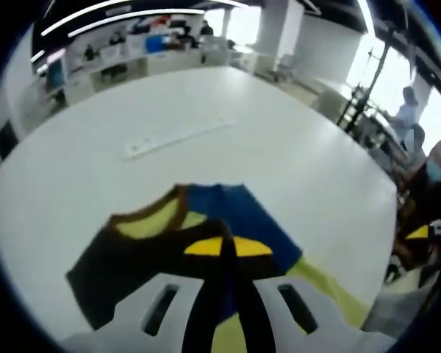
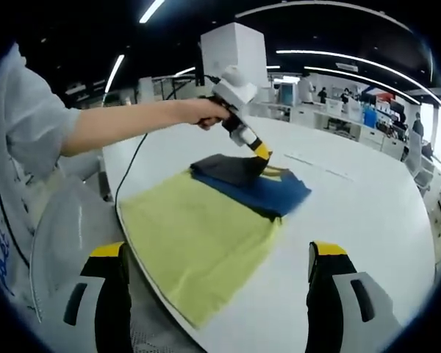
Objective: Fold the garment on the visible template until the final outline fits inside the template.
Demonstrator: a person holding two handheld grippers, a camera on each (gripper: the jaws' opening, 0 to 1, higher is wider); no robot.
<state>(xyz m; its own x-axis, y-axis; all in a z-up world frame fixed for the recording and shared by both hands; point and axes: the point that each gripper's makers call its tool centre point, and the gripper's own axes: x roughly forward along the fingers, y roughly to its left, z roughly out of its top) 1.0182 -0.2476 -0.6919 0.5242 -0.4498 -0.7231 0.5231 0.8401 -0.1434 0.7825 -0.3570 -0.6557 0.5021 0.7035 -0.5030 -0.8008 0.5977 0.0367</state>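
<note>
Left gripper (image 1: 228, 254) pinches the garment (image 2: 228, 198) at mid-frame; right gripper (image 2: 219, 254) gapes below it, apart.

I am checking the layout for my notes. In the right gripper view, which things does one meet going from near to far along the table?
yellow-green cloth → blue garment → black folded part with the left gripper on it → pale strip farther on the white table.

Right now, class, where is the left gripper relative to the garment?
In the right gripper view, the left gripper sits at the far end of the garment, its yellow-tipped jaws pinching the dark fold lying over the blue part.
</note>
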